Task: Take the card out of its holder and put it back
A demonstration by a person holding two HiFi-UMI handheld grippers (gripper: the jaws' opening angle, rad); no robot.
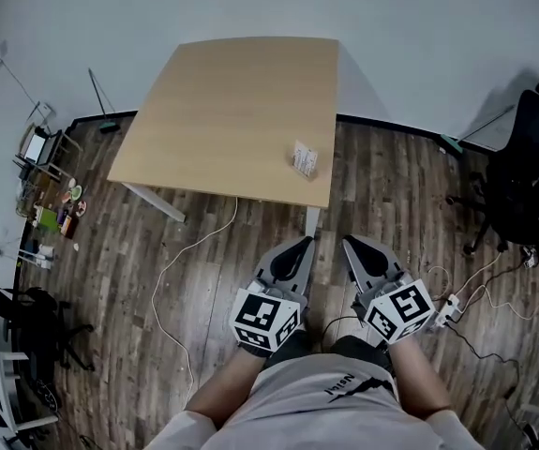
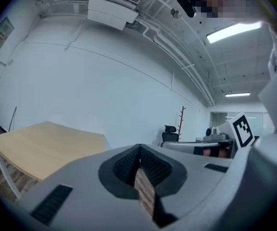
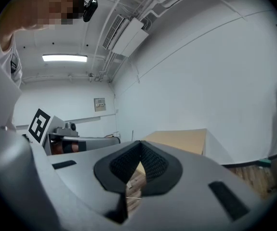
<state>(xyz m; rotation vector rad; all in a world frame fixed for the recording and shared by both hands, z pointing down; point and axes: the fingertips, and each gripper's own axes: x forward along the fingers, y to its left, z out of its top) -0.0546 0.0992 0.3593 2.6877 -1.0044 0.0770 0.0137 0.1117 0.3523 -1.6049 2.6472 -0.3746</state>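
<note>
A small clear card holder with a card (image 1: 305, 158) stands near the front right corner of the light wooden table (image 1: 222, 111). Both grippers are held low, close to the person's body, well short of the table. My left gripper (image 1: 303, 244) is shut with nothing between its jaws, tips touching in the left gripper view (image 2: 139, 150). Beside it, my right gripper (image 1: 348, 243) is also shut and empty, its tips meeting in the right gripper view (image 3: 139, 146). The table shows at the left in the left gripper view (image 2: 42, 141) and behind the jaws in the right gripper view (image 3: 181, 139).
Wooden floor lies between me and the table. A white cable (image 1: 171, 279) runs across the floor at the left. A black office chair (image 1: 522, 167) stands at the right, a power strip (image 1: 447, 309) near my right gripper. Shelves with clutter (image 1: 49, 204) are at the far left.
</note>
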